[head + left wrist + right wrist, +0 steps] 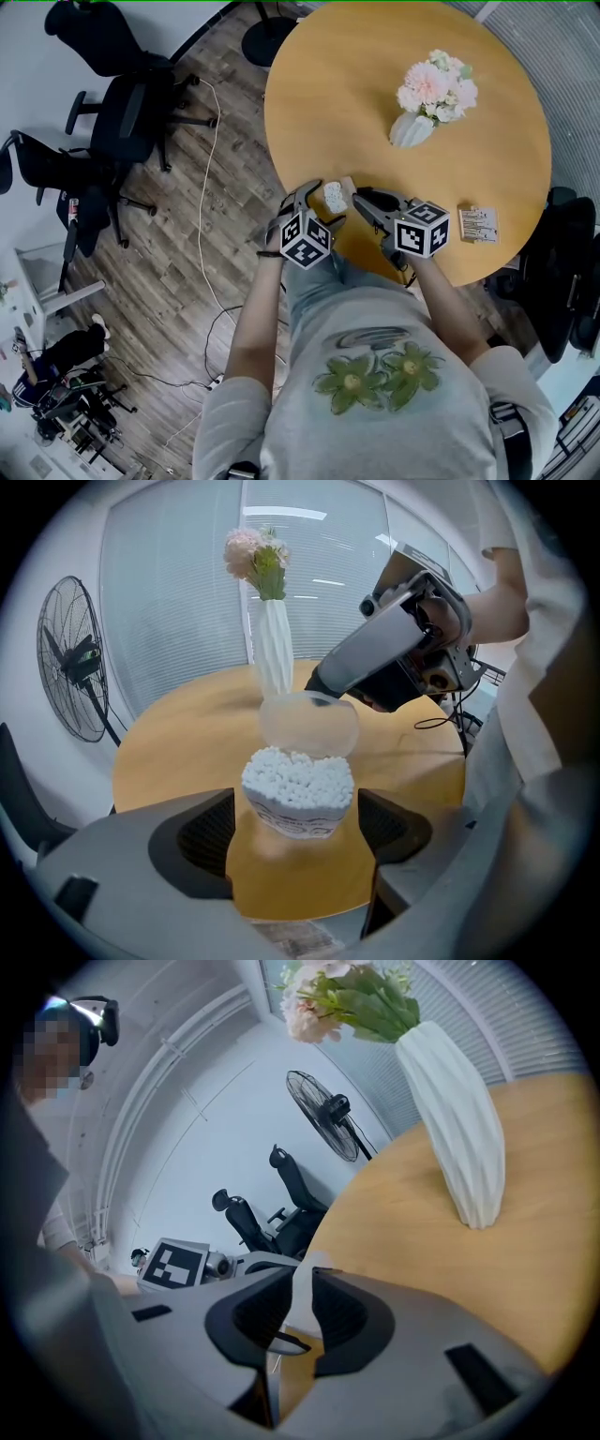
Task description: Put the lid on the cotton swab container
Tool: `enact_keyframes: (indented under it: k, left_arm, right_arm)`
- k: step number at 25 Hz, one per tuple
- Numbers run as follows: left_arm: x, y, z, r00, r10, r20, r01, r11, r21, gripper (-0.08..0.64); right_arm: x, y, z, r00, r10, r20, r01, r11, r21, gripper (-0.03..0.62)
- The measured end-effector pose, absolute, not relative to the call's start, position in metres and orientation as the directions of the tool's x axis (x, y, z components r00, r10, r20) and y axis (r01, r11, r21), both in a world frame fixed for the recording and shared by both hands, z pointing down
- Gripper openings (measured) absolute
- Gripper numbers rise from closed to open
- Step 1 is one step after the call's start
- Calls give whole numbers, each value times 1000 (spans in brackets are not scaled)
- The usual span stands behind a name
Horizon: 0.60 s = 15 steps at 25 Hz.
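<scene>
Off to the left of the left gripper (298, 829), black office chairs (131, 112) are standing on the wooden floor (187, 262). The left gripper is clamping the cotton swab container (298, 791) between its pads, one jaw against each side. It is holding the container upright, just over the near edge of the round counter (328, 84), with the white swab tips showing at the open top. Just beyond the container and slightly above its rim, the translucent lid (307, 724) is hovering, tilted, not yet seated. The right gripper (302, 1283) is reaching in from the right with its jaws narrow, pinching the lid edge-on between its pads. Farther out on the counter, beyond both grippers, a white ribbed vase (412, 129) is standing with pink flowers (436, 84) in it. To the right of the right gripper, a small printed box (478, 225) is lying flat near the counter's edge.
</scene>
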<state>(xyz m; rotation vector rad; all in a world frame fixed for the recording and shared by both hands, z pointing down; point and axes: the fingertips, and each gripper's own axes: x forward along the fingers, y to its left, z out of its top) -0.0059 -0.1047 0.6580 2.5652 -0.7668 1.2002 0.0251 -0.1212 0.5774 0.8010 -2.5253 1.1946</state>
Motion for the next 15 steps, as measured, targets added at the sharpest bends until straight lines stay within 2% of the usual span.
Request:
enact_keyframes:
  k: [1, 8, 9, 15]
  left_arm:
    - [-5, -105, 659, 535, -365, 762, -532, -846, -31, 416]
    - [-4, -106, 662, 542, -352, 763, -514, -857, -30, 381]
    - [-4, -106, 663, 542, -352, 763, -511, -859, -33, 358]
    - [-4, -106, 663, 545, -346, 763, -497, -867, -38, 351]
  right_arm:
    - [26, -122, 577, -822, -378, 425, -569, 514, -642, 60]
    - [27, -123, 580, -823, -370, 432, -568, 513, -643, 60]
    - [26, -123, 581, -824, -369, 430, -566, 514, -645, 60]
    - [23, -122, 580, -828, -362, 429, -561, 517, -646, 60]
